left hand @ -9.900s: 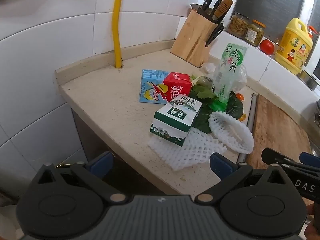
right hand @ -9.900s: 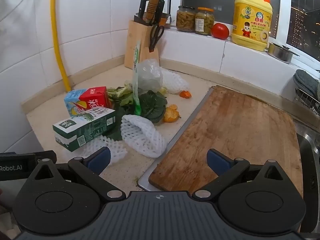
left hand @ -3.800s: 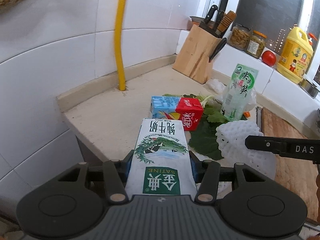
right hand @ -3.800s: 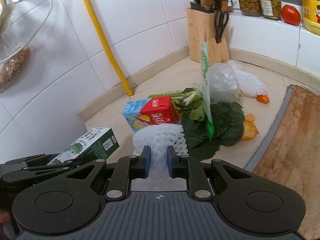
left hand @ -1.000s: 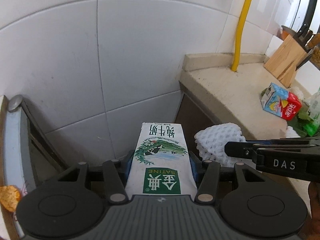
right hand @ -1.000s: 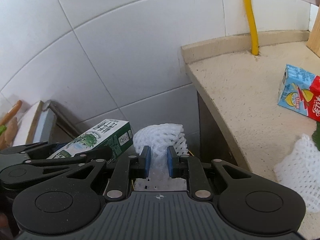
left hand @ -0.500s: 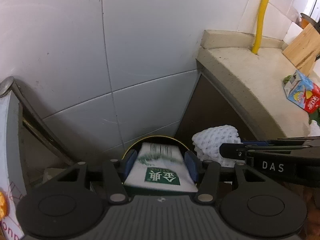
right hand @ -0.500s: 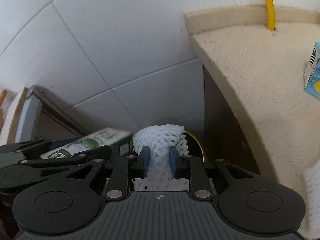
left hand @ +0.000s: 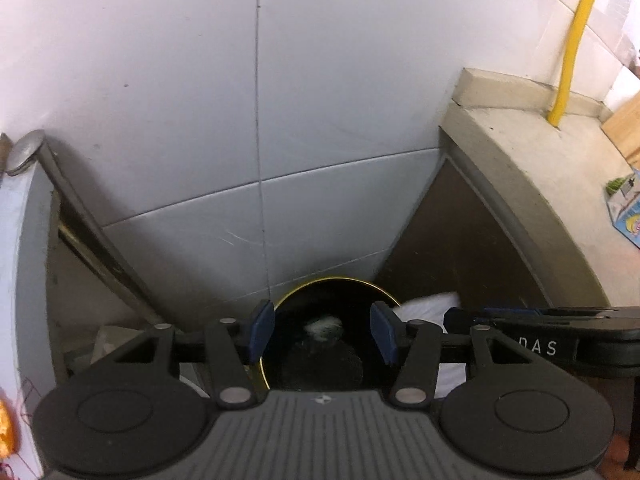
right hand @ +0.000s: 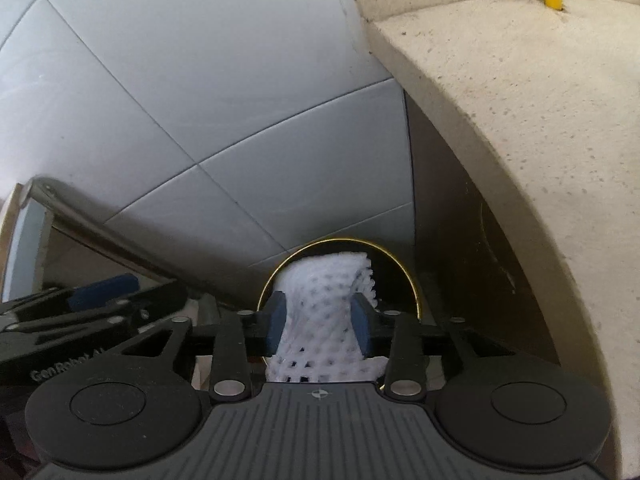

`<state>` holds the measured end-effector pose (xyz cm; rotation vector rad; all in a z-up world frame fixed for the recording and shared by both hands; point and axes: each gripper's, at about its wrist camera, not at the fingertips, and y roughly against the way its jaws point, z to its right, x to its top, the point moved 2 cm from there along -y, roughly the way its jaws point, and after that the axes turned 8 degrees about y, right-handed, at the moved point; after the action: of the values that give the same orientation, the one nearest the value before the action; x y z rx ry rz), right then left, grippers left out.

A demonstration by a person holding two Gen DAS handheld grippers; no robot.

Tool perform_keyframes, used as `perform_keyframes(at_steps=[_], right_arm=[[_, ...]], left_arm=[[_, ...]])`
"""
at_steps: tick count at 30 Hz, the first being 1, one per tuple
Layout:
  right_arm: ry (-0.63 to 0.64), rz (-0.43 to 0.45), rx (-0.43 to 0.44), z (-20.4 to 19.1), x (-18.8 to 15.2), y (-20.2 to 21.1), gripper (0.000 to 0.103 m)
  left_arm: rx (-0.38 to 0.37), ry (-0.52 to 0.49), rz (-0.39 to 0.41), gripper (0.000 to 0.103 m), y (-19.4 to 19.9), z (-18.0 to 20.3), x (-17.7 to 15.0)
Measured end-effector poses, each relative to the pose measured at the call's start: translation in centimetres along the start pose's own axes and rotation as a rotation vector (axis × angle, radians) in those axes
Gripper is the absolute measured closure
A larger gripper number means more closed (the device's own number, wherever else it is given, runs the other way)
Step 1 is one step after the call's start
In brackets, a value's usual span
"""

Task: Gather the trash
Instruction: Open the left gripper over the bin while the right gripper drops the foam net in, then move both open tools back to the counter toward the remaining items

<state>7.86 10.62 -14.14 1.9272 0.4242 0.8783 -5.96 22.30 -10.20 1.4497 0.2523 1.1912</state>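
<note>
A dark round trash bin with a gold rim (left hand: 336,281) stands on the floor against the tiled wall. My left gripper (left hand: 322,334) is open and empty right above it; a pale shape (left hand: 322,326) lies inside the bin. My right gripper (right hand: 319,326) is over the same bin's rim (right hand: 394,262), its jaws parted a little with the white foam fruit net (right hand: 324,312) still between the pads. The net (left hand: 424,306) and the right gripper (left hand: 520,316) show at the right in the left wrist view.
The beige counter (right hand: 520,80) overhangs at the right, with a yellow pipe (left hand: 572,40) at its back. A blue juice carton's edge (left hand: 626,216) lies on the counter far right. A slanted metal frame (left hand: 80,216) stands left of the bin.
My left gripper has opened and the green milk carton has dropped out of it. Both grippers have tipped down over the bin. The right jaws have widened around the net.
</note>
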Motion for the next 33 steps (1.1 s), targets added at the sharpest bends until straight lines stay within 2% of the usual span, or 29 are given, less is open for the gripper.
perform_keyframes(at_steps=[2, 14, 18, 21, 33], right_arm=[[0.001, 0.002, -0.006, 0.0, 0.0, -0.2, 0.053], [-0.013, 0.016, -0.035, 0.6, -0.5, 1.9, 0.053], [-0.005, 0.033, -0.048, 0.3, -1.0, 2.8, 0.048], [-0.006, 0.044, -0.055, 0.1, -1.3, 3.4, 0.042], [-0.019, 0.097, -0.099, -0.3, -3.5, 7.1, 0.035]], left_arm=[[0.001, 0.010, 0.000, 0.055, 0.0, -0.2, 0.1], [0.003, -0.035, 0.017, 0.055, 0.1, 0.2, -0.1], [0.005, -0.059, 0.030, 0.055, 0.3, 0.5, -0.1], [0.006, -0.073, 0.040, 0.049, 0.5, 0.6, -0.1], [0.006, -0.156, 0.074, 0.042, 1.1, 2.0, -0.7]])
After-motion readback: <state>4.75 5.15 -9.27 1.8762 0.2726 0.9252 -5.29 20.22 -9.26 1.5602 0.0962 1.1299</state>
